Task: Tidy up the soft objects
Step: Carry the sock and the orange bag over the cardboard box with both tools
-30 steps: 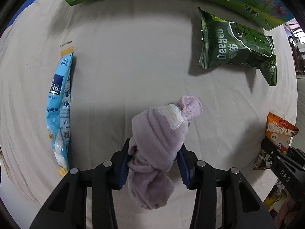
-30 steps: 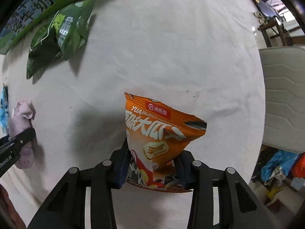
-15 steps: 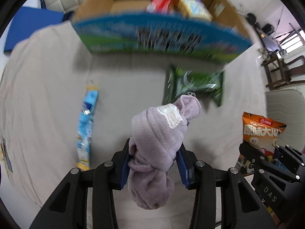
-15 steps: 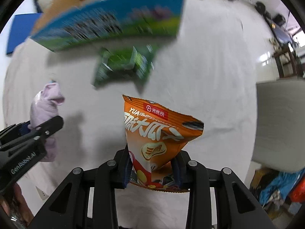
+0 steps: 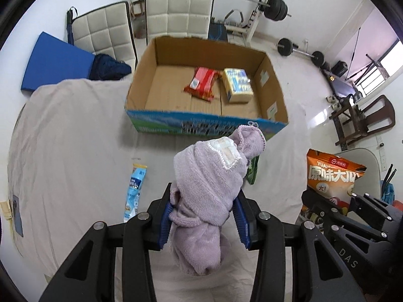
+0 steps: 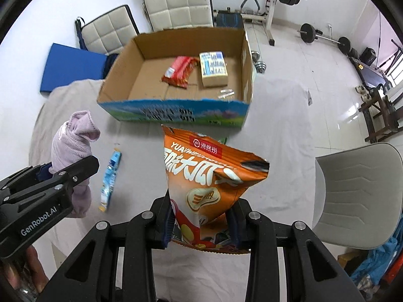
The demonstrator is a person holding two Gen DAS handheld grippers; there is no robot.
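My left gripper (image 5: 202, 216) is shut on a rolled lilac towel (image 5: 209, 176) and holds it well above the cloth-covered table. The towel also shows in the right wrist view (image 6: 73, 141). My right gripper (image 6: 201, 222) is shut on an orange snack bag (image 6: 209, 176), also held high; the bag shows at the right of the left wrist view (image 5: 330, 173). An open cardboard box (image 5: 156, 93) stands at the table's far side, with a red packet (image 5: 202, 83) and a yellow-blue pack (image 5: 238, 84) inside. The box also shows in the right wrist view (image 6: 121, 88).
A light-blue packet (image 5: 134, 188) lies on the beige cloth (image 5: 70, 138). A green bag (image 5: 252, 172) is mostly hidden behind the towel. White chairs (image 5: 176, 15) and gym weights stand behind the box. A grey chair (image 6: 357, 191) stands at the right.
Both grippers have risen high above the table with their loads. The views have tilted up, so the box's inside and the room behind it have come into sight.
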